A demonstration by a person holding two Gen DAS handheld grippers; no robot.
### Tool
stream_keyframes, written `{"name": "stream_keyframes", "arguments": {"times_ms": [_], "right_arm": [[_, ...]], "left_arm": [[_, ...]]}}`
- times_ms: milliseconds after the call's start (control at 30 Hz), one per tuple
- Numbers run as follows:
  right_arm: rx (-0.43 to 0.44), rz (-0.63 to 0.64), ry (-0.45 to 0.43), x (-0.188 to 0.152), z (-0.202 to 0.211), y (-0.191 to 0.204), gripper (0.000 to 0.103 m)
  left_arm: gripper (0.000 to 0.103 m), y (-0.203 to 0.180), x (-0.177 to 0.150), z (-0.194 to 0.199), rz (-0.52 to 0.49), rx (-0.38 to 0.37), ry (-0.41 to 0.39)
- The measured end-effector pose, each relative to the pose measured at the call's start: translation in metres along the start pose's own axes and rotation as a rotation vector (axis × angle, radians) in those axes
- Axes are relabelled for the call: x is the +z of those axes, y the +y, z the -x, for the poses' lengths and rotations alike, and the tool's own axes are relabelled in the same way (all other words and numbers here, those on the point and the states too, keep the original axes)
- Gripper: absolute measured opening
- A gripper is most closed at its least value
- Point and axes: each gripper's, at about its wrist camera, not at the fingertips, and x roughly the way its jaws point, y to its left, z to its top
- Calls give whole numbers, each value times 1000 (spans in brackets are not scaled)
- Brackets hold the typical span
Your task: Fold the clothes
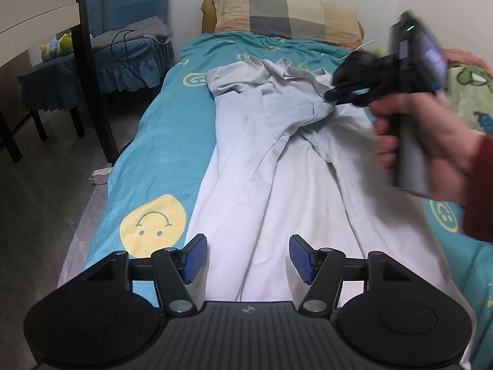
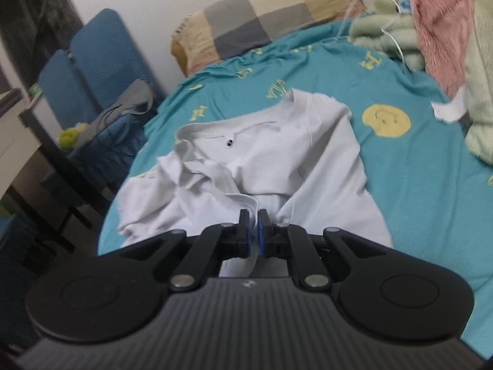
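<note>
Bed with teal smiley-print cover [image 1: 172, 141] fills both views, running toward 12 o'clock. Checked tan-and-grey pillow [image 1: 286, 15] at its 12 o'clock end against the wall.

Pale grey long-sleeved cotton garment [image 1: 277, 185] lies lengthwise down the middle of the bed, collar end toward the pillow, hem end at 6 o'clock in the left wrist view. Upper part is rumpled; one sleeve is folded across the body. In the right wrist view the neckline with a small dark button sits at 12 o'clock from the tongs.

Blue quilted chair covers [image 1: 129, 46] at 10 o'clock, beside the bed, next to a dark-framed worktop [image 1: 92, 71]. Pink and pale green fluffy blankets [image 2: 446, 46] piled at 2 o'clock in the right wrist view.

Right hand [image 1: 431, 141], dark red sleeve, at 3 o'clock in the left wrist view, blurred.

Right tongs [image 2: 253, 231]: clenched on a fold of the grey garment's edge, cloth pinched between the blue pads.

Left tongs [image 1: 248, 257]: released, pads apart, hovering over the hem end, nothing between them.
</note>
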Motion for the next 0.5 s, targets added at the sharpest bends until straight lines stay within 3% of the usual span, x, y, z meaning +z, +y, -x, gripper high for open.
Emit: {"name": "stream_keyframes", "arguments": {"times_ms": [233,400,500], "right_arm": [[61,111,6,-19,117,6,10],[99,86,24,-62,212,7,10],[102,75,0,-93,247,0,10]], "left_arm": [[62,-9,-4,7,-23,34,-7],[62,-22,-11,22,-3,33,-13],[62,-33,-16,26,-13,47,-15]]}}
